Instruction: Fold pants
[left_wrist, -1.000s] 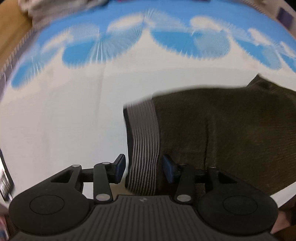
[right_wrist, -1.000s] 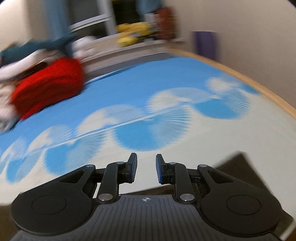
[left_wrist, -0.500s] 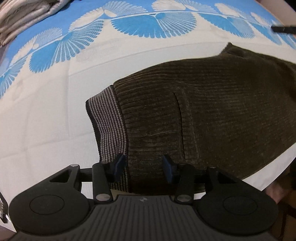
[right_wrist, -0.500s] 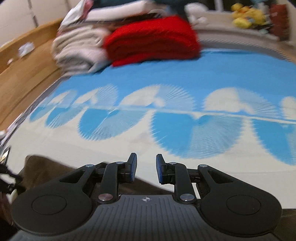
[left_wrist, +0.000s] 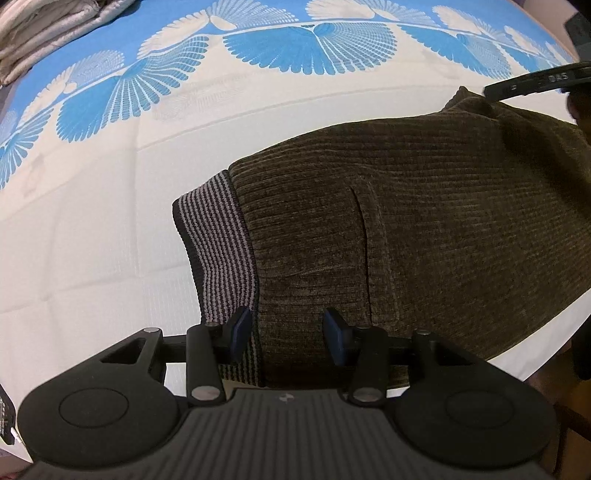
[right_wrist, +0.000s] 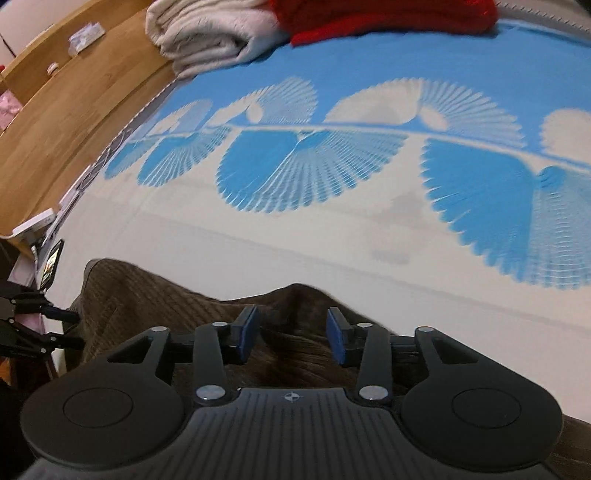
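The brown corduroy pants (left_wrist: 424, 229) lie flat on a bed sheet (left_wrist: 92, 266) printed with blue and white fan shapes, filling the space ahead and to the right of the left claw (left_wrist: 287, 330). Their striped grey-and-black waistband (left_wrist: 218, 251) runs away from the left claw's left finger, which sits over the band's near end, while the right finger is over the brown cloth beside a pocket slit. The left claw's jaws stand apart with the waistband corner between them, and the pads do not visibly squeeze it.

In the right wrist view the right claw (right_wrist: 291, 334) points down at a raised ridge of the same pants (right_wrist: 155, 302) — the cloth bunches up just ahead of and between its blue pads. Its jaws have just been opening and now stand spread, with brown cloth below the gap but not pinched.

Well beyond the right claw, at the far edge of the bed, lie a folded cream blanket (right_wrist: 210, 33) and, to its right, a red folded textile (right_wrist: 388, 14). A wooden bed frame (right_wrist: 74, 99) runs along the left — small items on it are too blurred to name.
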